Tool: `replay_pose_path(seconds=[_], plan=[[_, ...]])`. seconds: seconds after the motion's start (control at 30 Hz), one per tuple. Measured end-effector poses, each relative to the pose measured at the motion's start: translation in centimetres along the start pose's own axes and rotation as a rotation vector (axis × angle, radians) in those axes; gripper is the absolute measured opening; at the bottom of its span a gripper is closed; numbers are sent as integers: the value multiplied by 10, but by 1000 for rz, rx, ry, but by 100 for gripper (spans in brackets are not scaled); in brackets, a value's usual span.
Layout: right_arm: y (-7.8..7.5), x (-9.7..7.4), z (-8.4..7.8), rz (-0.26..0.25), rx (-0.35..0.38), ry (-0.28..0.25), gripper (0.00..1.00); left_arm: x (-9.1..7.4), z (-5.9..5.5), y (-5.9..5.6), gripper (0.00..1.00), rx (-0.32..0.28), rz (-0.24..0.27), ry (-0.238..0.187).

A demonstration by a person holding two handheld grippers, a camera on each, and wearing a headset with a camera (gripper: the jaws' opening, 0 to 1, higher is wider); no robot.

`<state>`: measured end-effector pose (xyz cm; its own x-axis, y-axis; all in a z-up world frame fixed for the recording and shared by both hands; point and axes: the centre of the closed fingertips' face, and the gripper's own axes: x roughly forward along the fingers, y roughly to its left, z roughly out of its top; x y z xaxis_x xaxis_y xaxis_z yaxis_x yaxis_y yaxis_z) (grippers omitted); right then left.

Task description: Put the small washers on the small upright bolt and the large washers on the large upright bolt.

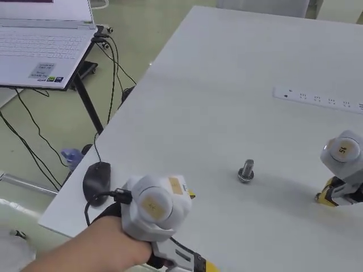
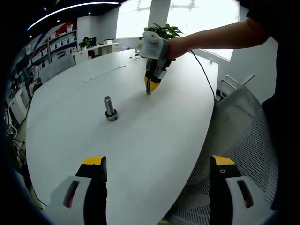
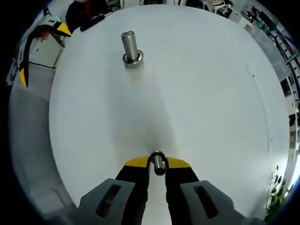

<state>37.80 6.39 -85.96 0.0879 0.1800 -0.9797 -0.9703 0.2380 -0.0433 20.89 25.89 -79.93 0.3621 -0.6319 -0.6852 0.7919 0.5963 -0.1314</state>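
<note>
The big bolt (image 1: 246, 170), silvery, stands upright mid-table, head down. The small bolt (image 3: 158, 162) is pinched by the right gripper (image 3: 158, 168).

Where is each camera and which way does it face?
Head view: above the table, looking down at the bolt; hand, left gripper, right gripper.
Left gripper view: table edge, facing bolt and right gripper; open jaws, arm.
Right gripper view: low on table, facing bolt; jaws shut on small bolt.
Shared: bolt in all three.
</note>
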Motion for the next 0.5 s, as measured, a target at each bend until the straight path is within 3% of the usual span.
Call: replay_pose_path(seconds=[0.4,0.5], plan=[[-2,-2,1,-14,6,-31,20,-7,1,-3,90,15,6,11],[-3,-10,5,-36,-1,-67,24,-9,2,-4,90,13,11,4]])
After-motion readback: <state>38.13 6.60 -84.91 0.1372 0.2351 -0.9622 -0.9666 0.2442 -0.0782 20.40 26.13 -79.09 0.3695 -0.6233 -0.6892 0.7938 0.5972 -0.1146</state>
